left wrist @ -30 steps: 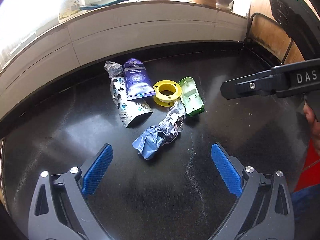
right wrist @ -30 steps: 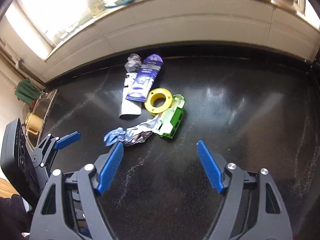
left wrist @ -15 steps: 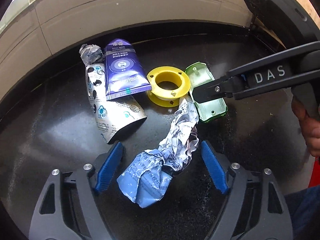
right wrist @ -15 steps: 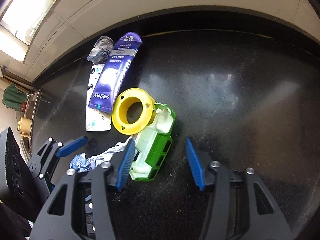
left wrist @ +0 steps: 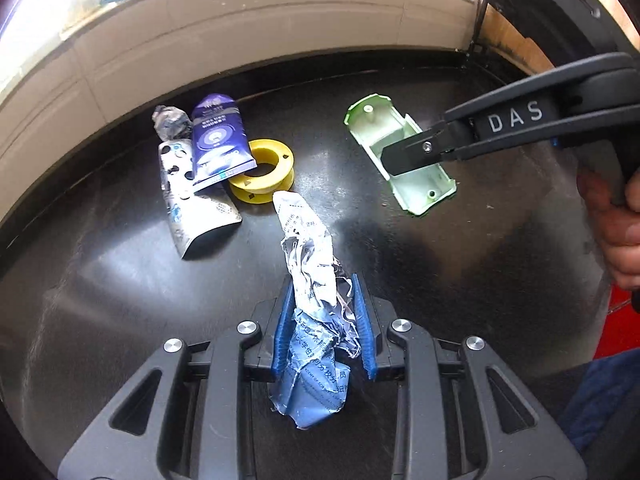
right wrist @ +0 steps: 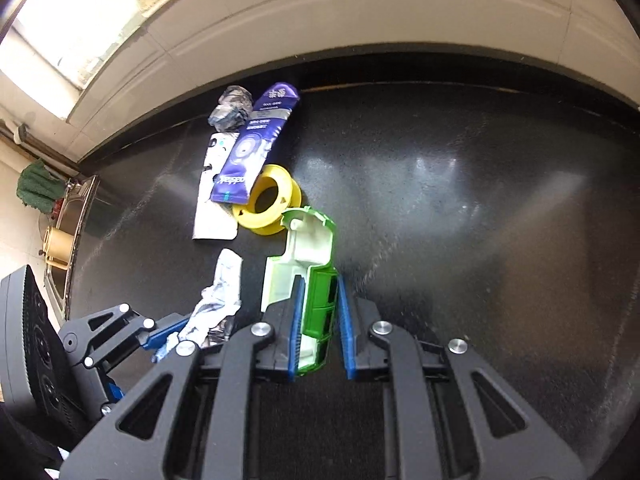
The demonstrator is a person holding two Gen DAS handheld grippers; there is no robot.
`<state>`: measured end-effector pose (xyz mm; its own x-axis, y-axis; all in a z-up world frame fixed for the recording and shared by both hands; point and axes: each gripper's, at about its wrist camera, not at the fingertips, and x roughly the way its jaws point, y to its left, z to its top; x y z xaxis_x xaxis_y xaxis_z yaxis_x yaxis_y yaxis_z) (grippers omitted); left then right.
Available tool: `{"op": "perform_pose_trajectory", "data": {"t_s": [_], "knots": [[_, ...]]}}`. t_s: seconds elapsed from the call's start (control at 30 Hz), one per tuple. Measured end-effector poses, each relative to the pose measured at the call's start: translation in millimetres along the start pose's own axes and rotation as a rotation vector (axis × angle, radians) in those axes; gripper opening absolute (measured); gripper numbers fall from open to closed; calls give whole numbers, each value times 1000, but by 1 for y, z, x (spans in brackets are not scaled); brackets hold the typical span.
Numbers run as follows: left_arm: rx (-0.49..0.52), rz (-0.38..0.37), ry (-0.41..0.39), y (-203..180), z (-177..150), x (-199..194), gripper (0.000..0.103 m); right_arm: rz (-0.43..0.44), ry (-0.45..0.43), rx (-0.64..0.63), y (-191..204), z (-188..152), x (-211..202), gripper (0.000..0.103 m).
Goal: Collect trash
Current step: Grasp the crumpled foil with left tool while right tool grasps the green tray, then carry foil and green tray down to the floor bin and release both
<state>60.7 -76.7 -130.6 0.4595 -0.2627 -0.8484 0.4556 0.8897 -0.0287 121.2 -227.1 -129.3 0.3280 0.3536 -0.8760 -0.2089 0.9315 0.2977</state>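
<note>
**Both grippers clamped on trash over the black counter**

The left gripper (left wrist: 322, 320) has just closed its blue pads on a crumpled blue-and-white printed paper (left wrist: 312, 304); its small print is too fine to read. The right gripper (right wrist: 318, 328) has just closed on the near end of a green plastic casing (right wrist: 308, 264), whose pale inner side faces up in the left wrist view.

"DAS" is printed in white on the right gripper's arm, seen only from the left wrist view, along with the person's hand (left wrist: 616, 220).

To the far left on the counter (left wrist: 440, 272) lie a purple tube (left wrist: 218, 140) with an unreadable label, a yellow spool (left wrist: 264, 176), a silver patterned pouch (left wrist: 188, 196) and a small grey wad (left wrist: 170, 122), all touching or overlapping. Only the right wrist view shows a metal sink (right wrist: 76, 232) at far left.
</note>
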Motion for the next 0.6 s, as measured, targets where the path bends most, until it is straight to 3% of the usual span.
{"op": "perform_pose_trajectory", "data": {"t_s": [0.27, 0.6], "knots": [[-98, 57, -14, -19, -31, -42, 28, -17, -24, -65, 11, -46, -42, 17], [-154, 91, -29, -31, -61, -68, 28, -29, -10, -127, 29, -77, -47, 17]]}}
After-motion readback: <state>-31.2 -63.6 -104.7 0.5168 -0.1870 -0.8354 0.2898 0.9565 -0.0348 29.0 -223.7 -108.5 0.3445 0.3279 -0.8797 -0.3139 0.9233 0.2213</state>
